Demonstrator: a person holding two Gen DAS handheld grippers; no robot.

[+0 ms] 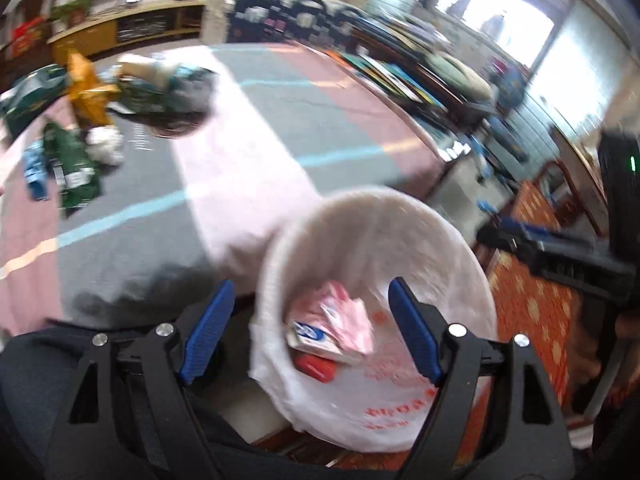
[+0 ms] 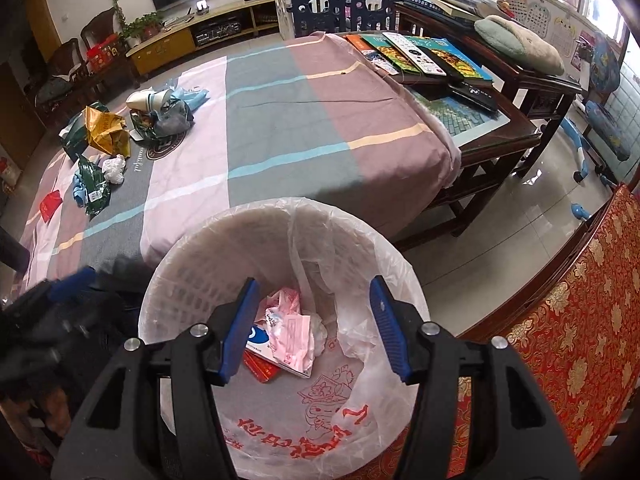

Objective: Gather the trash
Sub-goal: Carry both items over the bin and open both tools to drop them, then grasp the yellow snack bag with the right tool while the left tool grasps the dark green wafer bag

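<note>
A white bin lined with a clear plastic bag [image 2: 188,280] stands by the table's near edge; it also shows in the left wrist view [image 1: 452,248]. Inside lie pink wrappers [image 2: 290,330], a blue-and-white packet and a red packet [image 1: 316,366]. My right gripper [image 2: 314,320] is open and empty above the bin's mouth. My left gripper [image 1: 310,320] is open and empty over the bin's left rim. More trash lies on the far left of the table: a yellow bag [image 2: 106,130], green wrappers [image 2: 94,188], crumpled white paper [image 2: 114,168], a red packet [image 2: 50,202].
A striped pink and grey cloth [image 2: 280,128] covers the table. Books and remotes [image 2: 416,56] lie on a dark wooden table at the right. A red and gold cushioned seat [image 2: 568,320] is at the lower right. The left gripper shows blurred at the right wrist view's left edge [image 2: 48,296].
</note>
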